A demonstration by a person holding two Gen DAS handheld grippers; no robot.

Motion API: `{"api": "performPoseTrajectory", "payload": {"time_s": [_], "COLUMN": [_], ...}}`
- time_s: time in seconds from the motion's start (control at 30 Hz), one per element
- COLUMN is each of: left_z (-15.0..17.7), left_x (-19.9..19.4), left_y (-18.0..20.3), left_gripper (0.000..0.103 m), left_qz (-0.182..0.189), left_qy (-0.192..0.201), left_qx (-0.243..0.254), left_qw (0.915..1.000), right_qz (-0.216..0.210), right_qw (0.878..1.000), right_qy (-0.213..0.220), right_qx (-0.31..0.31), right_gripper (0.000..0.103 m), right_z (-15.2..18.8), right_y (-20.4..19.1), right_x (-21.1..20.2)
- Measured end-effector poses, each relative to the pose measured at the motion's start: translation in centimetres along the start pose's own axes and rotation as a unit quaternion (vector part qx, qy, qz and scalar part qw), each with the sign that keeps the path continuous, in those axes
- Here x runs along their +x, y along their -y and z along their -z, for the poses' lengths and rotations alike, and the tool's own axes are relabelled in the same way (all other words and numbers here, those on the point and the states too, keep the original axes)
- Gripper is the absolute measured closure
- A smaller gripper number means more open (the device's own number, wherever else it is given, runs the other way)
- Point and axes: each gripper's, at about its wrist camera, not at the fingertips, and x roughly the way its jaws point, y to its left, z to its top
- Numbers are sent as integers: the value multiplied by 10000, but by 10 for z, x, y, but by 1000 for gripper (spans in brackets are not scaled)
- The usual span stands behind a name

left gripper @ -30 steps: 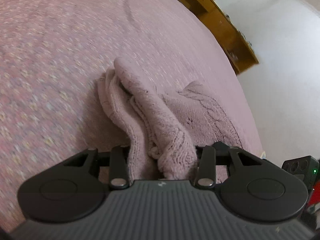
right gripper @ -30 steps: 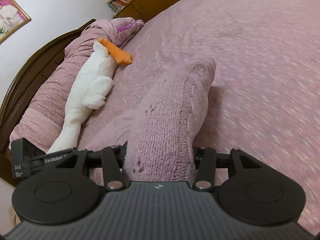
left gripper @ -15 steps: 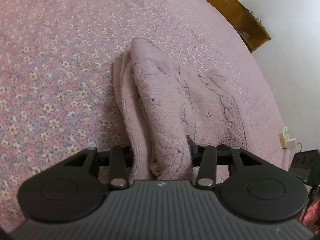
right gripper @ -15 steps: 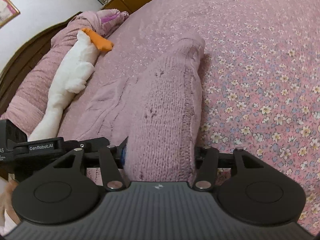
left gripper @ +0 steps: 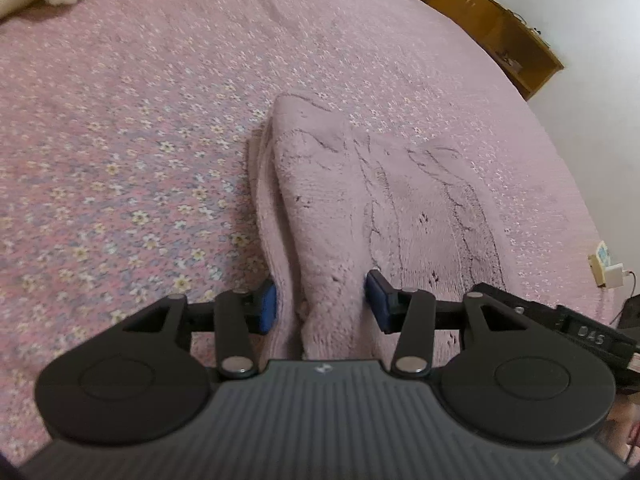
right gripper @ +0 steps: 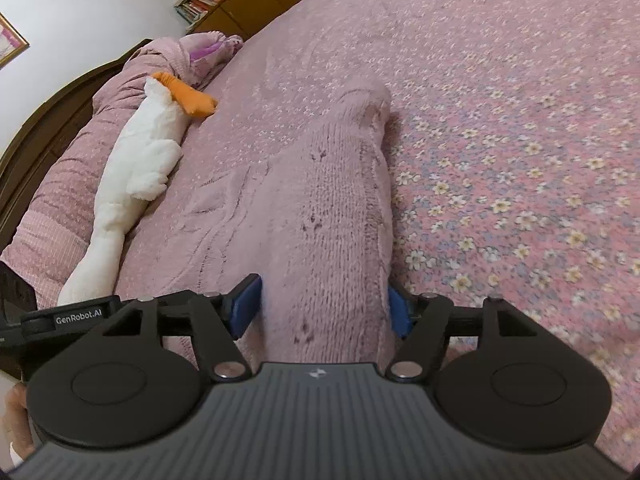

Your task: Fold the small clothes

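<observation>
Floral bedspread [left gripper: 120,184] carries a knit garment [left gripper: 344,200] stretching away lengthwise; right jaws opening, left parted, around it.

"GenRobot.AI" on left gripper [right gripper: 56,320] body – "DAS" on right gripper [left gripper: 592,338] body.

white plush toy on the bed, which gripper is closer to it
Left. The left gripper sits close to the white plush toy's lower end; the right gripper, jaws opening around the sweater, is farther, with the left gripper between.
</observation>
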Motion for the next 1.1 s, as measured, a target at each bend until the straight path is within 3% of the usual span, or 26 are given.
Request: {"api": "performPoseTrajectory", "payload": {"time_s": [0.2, 0.43, 0.53, 0.63, 1.1], "left_z": [13, 28, 35, 42, 79], "left_x": [-33, -66, -73, -72, -68], "left_y": [2, 9, 17, 26, 57], "left_gripper": [51, 50, 50, 36, 35], "left_qz": [-253, -362, -468, -580, -1207], "left_qy": [228, 423, 508, 597, 850], "left_qx": [16, 70, 158, 213, 674], "left_qw": [9994, 9984, 9975, 9963, 9867], "right_qz": [115, 176, 195, 317, 956], "right_qw": [9994, 9983, 9960, 9911, 9682], "right_qy": [308, 464, 671, 924, 1267], "right_qx": [-108, -295, -550, -904, -1935], "right_gripper": [18, 15, 8, 3, 0], "right_z": [7, 15, 21, 29, 78], "right_y": [-3, -16, -28, -41, -56], "right_x": [-27, -52, -66, -77, -86]}}
